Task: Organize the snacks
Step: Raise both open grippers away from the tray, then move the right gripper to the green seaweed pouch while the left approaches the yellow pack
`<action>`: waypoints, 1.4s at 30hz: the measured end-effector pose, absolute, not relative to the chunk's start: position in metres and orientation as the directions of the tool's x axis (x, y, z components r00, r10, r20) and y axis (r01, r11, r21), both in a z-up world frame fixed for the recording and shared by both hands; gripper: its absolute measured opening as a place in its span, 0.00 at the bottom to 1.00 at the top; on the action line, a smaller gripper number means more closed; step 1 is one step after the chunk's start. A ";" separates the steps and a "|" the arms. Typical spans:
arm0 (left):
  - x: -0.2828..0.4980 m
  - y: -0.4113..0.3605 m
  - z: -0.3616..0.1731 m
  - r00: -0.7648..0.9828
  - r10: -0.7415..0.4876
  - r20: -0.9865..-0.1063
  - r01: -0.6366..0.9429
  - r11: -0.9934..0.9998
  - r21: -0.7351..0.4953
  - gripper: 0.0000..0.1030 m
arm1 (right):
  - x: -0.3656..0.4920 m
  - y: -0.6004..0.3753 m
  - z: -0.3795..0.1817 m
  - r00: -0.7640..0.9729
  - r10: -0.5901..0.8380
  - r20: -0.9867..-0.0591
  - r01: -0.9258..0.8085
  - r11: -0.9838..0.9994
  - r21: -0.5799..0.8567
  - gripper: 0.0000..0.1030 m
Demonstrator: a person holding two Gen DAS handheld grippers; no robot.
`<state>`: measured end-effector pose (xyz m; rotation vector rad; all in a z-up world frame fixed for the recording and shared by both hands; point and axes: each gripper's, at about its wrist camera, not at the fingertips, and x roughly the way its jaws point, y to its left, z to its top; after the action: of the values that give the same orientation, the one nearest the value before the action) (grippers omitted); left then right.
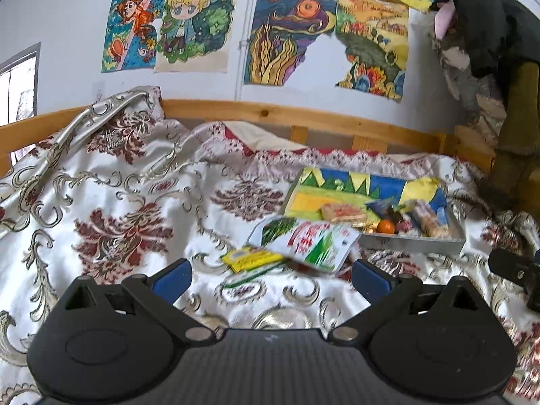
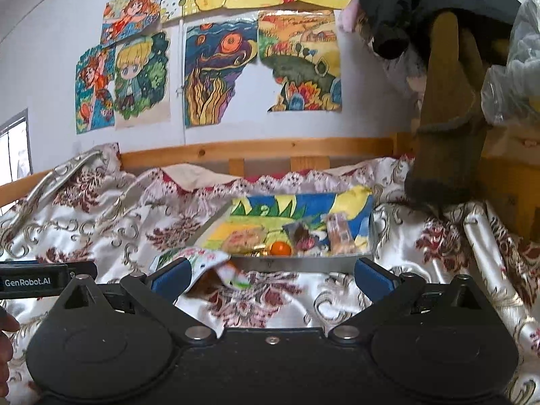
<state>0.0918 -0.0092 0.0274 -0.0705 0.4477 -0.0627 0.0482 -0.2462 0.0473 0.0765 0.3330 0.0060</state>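
Note:
A shallow grey tray [image 1: 411,243] [image 2: 297,264] lined with a colourful drawing lies on the bed and holds several snacks, among them a small orange [image 1: 385,226] [image 2: 281,248]. A white, red and green snack bag [image 1: 308,241] [image 2: 202,260] leans at the tray's near-left corner. A yellow packet [image 1: 251,259] lies flat beside it. My left gripper [image 1: 270,275] stands open just short of the bag and packet, with nothing between its fingers. My right gripper [image 2: 270,275] is open too, in front of the tray, its left fingertip overlapping the bag.
A patterned white and maroon bedspread [image 1: 118,209] covers the bed, bunched up at left. A wooden bed rail [image 1: 270,113] runs along the wall with drawings. Dark clothes hang at the right [image 2: 445,128]. The other gripper shows at the left edge [image 2: 44,278].

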 end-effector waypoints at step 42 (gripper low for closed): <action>0.103 0.000 -0.012 0.846 -0.039 -0.532 0.006 0.998 -0.064 1.00 | 0.070 -0.236 -0.004 0.862 0.055 -0.503 0.010 0.992 0.126 0.99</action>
<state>0.1027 -0.0002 -0.0124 -0.0602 0.5618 -0.0238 0.0697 -0.2363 -0.0041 0.1256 0.5307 0.0235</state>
